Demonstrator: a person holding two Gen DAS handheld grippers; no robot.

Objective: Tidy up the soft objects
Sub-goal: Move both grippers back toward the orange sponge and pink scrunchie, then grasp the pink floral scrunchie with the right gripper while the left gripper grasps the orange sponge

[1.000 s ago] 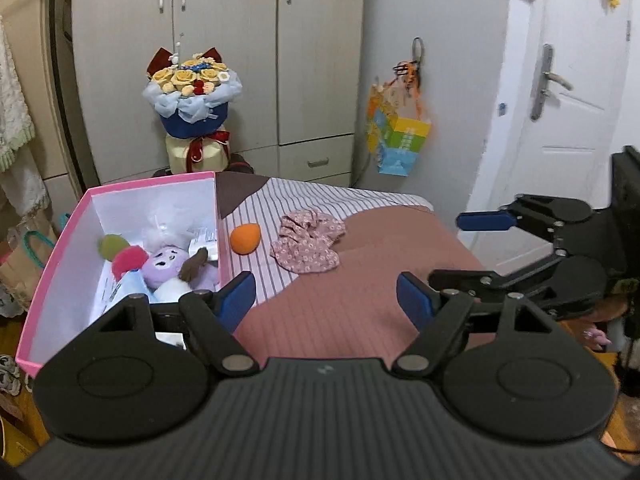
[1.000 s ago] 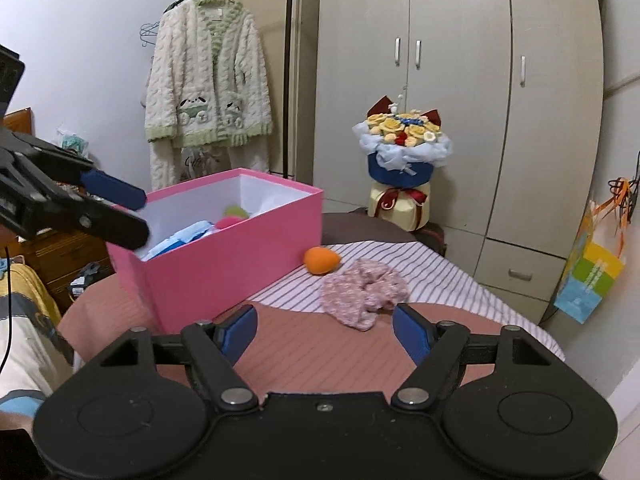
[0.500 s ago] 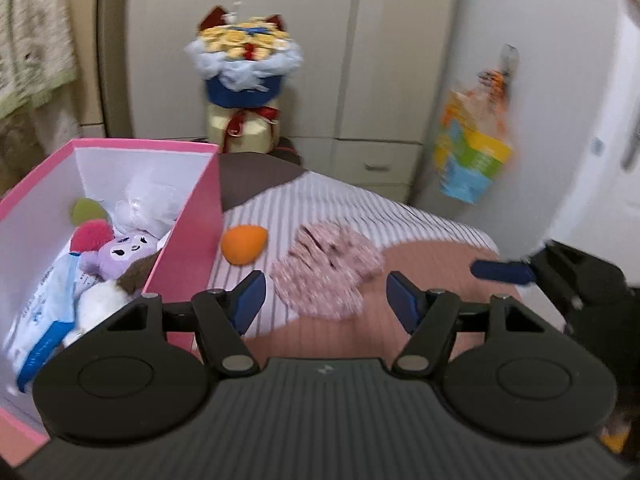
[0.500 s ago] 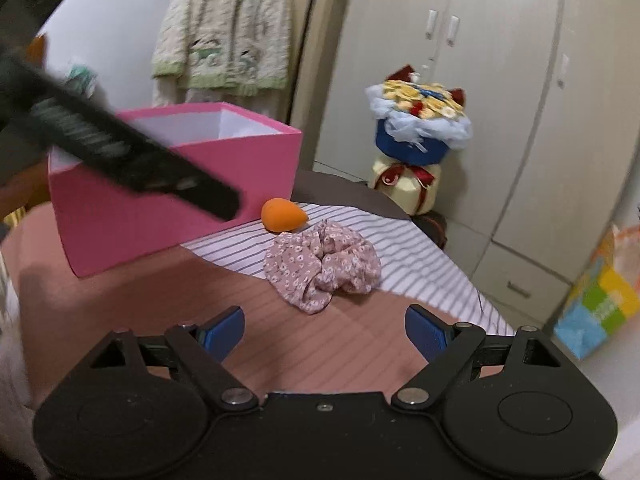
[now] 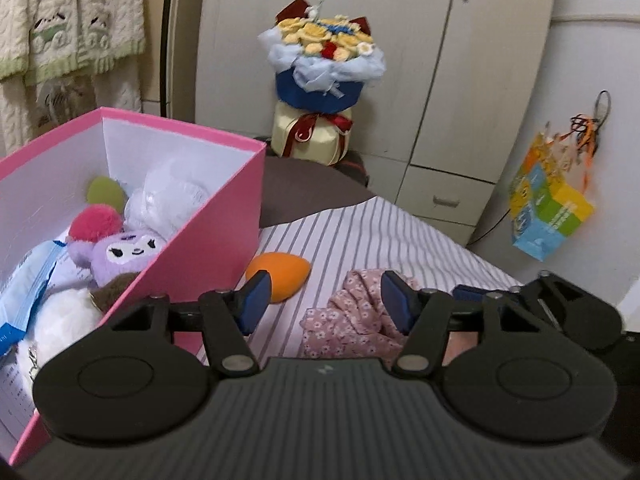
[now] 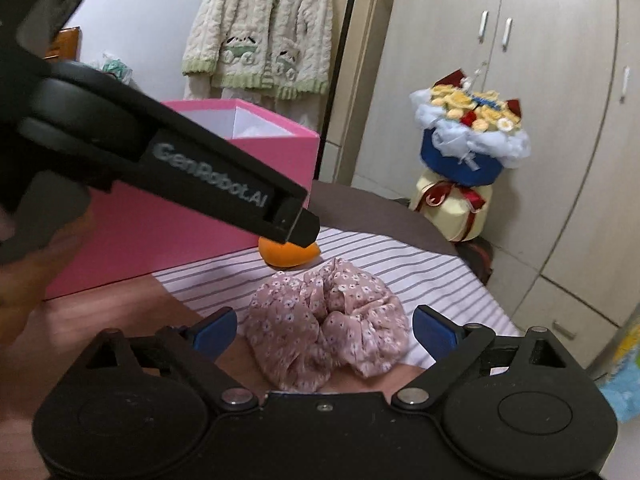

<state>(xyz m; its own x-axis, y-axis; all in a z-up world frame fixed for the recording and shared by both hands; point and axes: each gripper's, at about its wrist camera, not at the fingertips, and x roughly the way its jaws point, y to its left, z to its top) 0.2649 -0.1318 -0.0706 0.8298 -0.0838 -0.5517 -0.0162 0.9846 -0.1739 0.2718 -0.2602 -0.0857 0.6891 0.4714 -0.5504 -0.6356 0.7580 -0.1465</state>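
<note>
The right gripper [image 6: 324,330] is straddling the floral scrunchie [image 6: 326,330], jaws wide and empty (left gripper [image 5: 324,294] likewise); closing centrally should gather its bunched fabric.

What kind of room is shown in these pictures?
Probably a bedroom at home: a tall beige wardrobe, a cream knitted cardigan hanging on a rail, and a bed with striped and pink bedding.

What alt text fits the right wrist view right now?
The right claw, open, frames a pink floral fabric scrunchie lying on the striped cloth. The left claw reaches across over an orange teardrop sponge, beside the open pink cardboard box.
</note>
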